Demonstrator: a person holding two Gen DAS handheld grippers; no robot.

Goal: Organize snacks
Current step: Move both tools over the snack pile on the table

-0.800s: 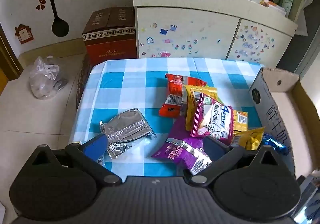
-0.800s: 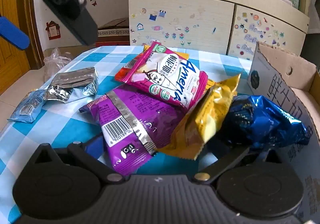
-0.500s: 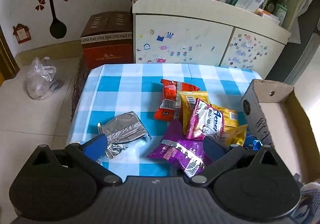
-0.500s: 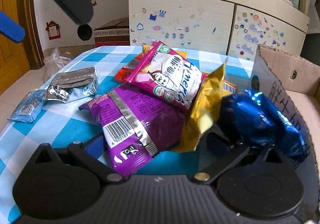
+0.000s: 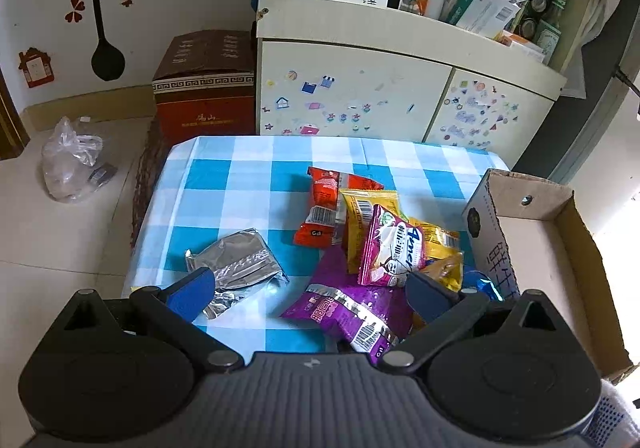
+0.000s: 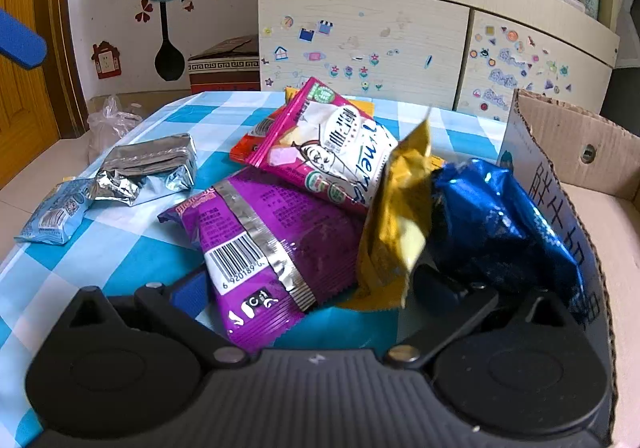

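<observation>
Snacks [image 5: 384, 248] piled beside cardboard box [image 5: 560, 232].

Stickered cabinet [image 5: 352, 95], red carton [image 5: 204, 87], plastic bag on floor [image 5: 72, 163], wall decals [image 5: 96, 3]

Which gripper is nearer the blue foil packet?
Right. The right gripper sits low beside the blue foil packet; the left gripper is higher, farther back.
</observation>
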